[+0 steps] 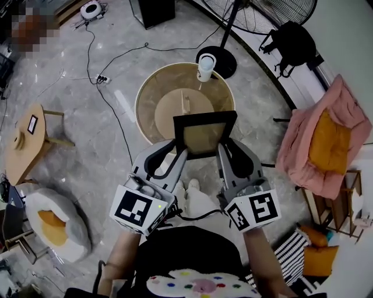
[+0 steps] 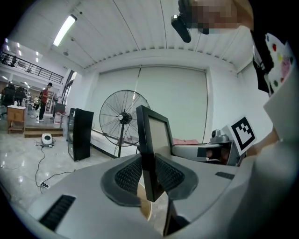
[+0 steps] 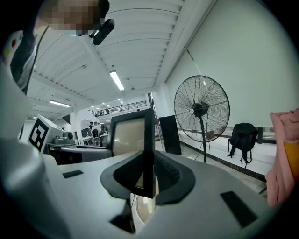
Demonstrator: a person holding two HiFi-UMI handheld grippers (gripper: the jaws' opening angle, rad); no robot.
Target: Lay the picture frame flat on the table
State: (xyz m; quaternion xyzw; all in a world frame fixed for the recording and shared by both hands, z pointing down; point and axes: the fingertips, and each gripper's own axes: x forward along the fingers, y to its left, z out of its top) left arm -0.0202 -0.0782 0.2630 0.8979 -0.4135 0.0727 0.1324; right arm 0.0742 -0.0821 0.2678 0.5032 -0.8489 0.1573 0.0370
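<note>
Your left gripper [image 1: 177, 152] pinches the left edge of the picture frame [image 1: 204, 135] and your right gripper [image 1: 224, 150] pinches its right edge, holding it in the air over the near side of the round tan table [image 1: 145, 96]. A white cup [image 1: 206, 67] stands at the table's far rim. Around the table you have grey marble floor [image 1: 87, 151], a standing fan [image 1: 274, 11] and a pink armchair [image 1: 303, 145].

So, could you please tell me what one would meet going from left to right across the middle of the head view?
small wooden side table → picture frame → pink-draped chair
</note>
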